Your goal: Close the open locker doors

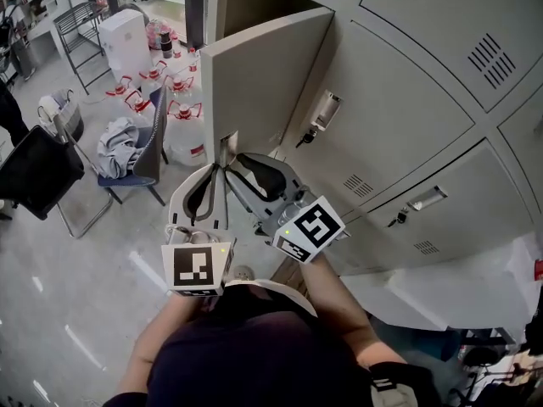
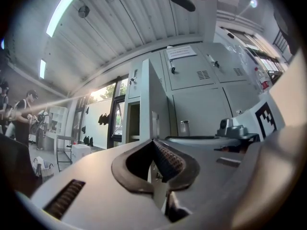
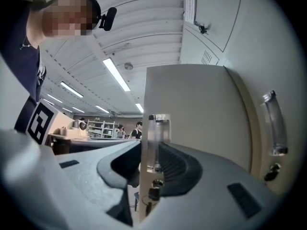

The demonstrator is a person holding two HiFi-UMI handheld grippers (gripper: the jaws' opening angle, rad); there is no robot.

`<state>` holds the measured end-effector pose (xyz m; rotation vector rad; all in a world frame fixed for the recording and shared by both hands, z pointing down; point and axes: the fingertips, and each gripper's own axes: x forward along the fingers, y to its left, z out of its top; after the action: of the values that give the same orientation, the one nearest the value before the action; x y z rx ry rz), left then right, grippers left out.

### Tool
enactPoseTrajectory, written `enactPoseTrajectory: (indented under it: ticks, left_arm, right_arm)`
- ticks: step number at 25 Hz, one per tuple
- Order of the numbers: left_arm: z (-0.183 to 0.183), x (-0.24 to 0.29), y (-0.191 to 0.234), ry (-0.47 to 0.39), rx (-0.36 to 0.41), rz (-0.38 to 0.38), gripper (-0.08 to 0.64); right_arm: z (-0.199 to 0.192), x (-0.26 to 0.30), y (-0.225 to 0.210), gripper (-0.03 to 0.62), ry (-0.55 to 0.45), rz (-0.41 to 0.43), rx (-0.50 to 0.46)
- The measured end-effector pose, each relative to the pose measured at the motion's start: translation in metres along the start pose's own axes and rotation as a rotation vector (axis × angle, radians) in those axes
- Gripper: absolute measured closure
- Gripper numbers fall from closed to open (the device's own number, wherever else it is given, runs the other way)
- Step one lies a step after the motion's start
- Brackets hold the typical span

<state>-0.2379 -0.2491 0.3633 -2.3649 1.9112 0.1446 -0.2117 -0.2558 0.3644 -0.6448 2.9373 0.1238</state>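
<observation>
Locker door (image 1: 267, 79): stands ajar from the grey locker bank (image 1: 407, 100), its free edge swung outward.
Left hand-held gripper (image 1: 222, 161): tips drawn in on the door's lower edge.
Right hand-held gripper (image 3: 152, 150): jaws spread, with the door edge and its clear handle (image 3: 157, 143) standing between them, unpinched.

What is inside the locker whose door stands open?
Above the open door only a bare, shadowed inner wall shows. The door covers the rest, so contents cannot be seen.
</observation>
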Motion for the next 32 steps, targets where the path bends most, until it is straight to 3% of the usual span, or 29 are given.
enactPoseTrajectory:
  ticks: [12,24,32]
  left_arm:
    - [-0.002,-0.003,0.048,0.007,-0.007,0.15,0.558]
    - [0.0,0.008,0.092,0.004,0.0,0.313,0.558]
    - [-0.003,0.021,0.107,-0.002,-0.004,0.372,0.558]
  right_arm:
    - [-0.008,0.043,-0.003,0.497,0.024,0.057,0.006]
    - [-0.011,0.085,-0.024,0.54,0.059,0.041,-0.032]
    - [-0.016,0.111,-0.038,0.543,0.068,0.03,-0.046]
